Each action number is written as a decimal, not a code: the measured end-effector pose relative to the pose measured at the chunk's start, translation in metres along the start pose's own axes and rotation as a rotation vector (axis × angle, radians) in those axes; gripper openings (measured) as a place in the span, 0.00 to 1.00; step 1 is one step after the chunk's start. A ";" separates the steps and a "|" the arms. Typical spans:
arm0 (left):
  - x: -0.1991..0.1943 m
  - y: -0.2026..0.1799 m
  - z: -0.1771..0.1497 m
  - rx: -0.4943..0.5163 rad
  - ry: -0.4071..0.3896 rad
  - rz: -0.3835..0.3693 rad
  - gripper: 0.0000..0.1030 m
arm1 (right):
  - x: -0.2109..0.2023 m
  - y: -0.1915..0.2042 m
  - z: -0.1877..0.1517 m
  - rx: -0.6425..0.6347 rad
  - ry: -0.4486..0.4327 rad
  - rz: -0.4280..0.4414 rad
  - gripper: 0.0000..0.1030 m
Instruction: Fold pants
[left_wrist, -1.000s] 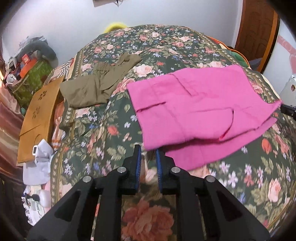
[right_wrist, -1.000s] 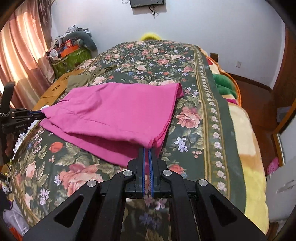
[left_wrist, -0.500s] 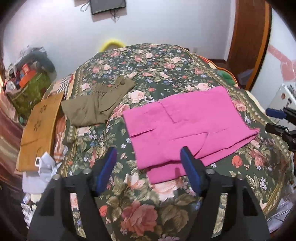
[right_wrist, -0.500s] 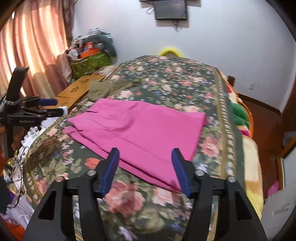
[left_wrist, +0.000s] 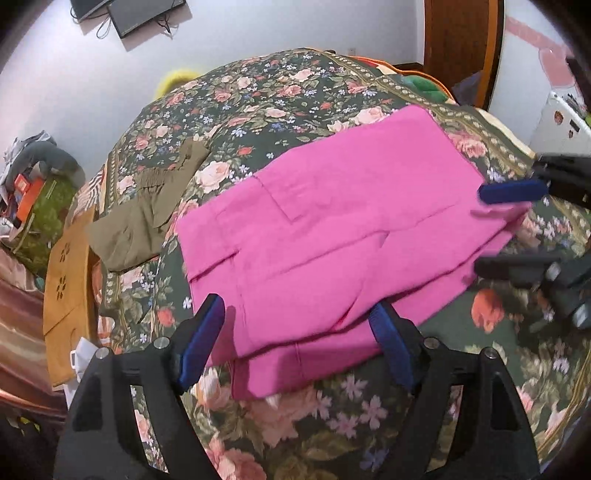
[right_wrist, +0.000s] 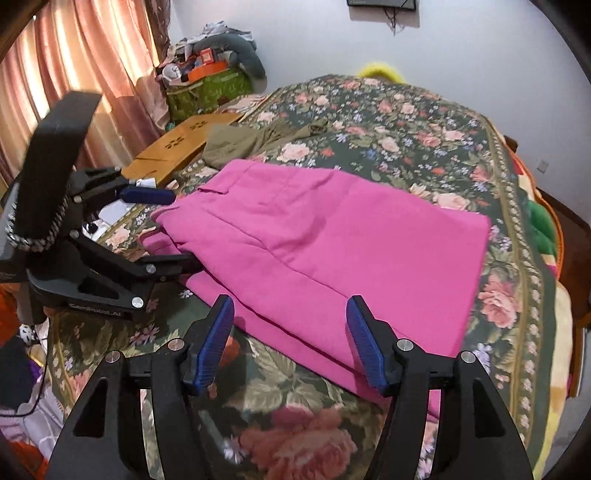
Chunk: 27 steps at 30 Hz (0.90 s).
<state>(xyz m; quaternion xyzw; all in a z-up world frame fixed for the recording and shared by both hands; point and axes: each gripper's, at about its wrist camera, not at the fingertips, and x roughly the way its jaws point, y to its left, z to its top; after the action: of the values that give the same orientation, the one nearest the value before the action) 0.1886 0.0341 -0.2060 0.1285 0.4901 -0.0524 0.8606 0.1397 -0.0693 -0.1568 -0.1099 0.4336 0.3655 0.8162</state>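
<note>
1. Left gripper (left_wrist: 295, 343) stands with its jaws spread wide; they have just been opening, and the near corner of the pants (left_wrist: 332, 236) shows between the blue pads (left_wrist: 201, 343) without being pressed by either.
2. Right gripper (right_wrist: 290, 343) is likewise spread, pinching nothing; its jaws parted a moment ago and now frame the near edge of the pants (right_wrist: 332, 251).
3. Pants, pink and folded in layers, lie flat on the bed (left_wrist: 280, 96), on its near half; a lower layer sticks out past the top one along the near edge.
4. Seen from the left wrist, the right gripper (left_wrist: 517, 229) is at the pants' right corner, blurred and cut off by the frame edge, so whether it touches the cloth cannot be told.
5. Seen from the right wrist, the left gripper (right_wrist: 173, 229) is at the pants' left corner; its lower finger (right_wrist: 170, 266) ends against the cloth and its tip is hard to make out.
6. Beyond the pants, toward the wall, lies an olive garment (left_wrist: 144, 218), crumpled, apart from the pants.
7. Left of the pants, off the bed's edge, is a brown board (left_wrist: 64, 291), partly hidden by the bed cover.
8. A screen (left_wrist: 147, 14) on the wall beyond the pants is cut off at the top.
</note>
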 end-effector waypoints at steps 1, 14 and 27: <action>0.000 0.002 0.002 -0.011 0.000 -0.015 0.78 | 0.004 0.002 0.001 -0.006 0.007 0.004 0.58; 0.001 -0.003 0.005 -0.025 0.001 -0.085 0.73 | 0.027 0.005 0.019 0.000 0.019 0.061 0.09; -0.025 -0.014 0.000 0.015 -0.090 -0.036 0.12 | -0.002 0.019 0.017 -0.074 -0.063 0.042 0.06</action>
<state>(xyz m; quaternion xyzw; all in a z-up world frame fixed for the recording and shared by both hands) 0.1725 0.0199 -0.1870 0.1236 0.4526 -0.0770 0.8797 0.1364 -0.0482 -0.1424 -0.1191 0.3960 0.4018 0.8170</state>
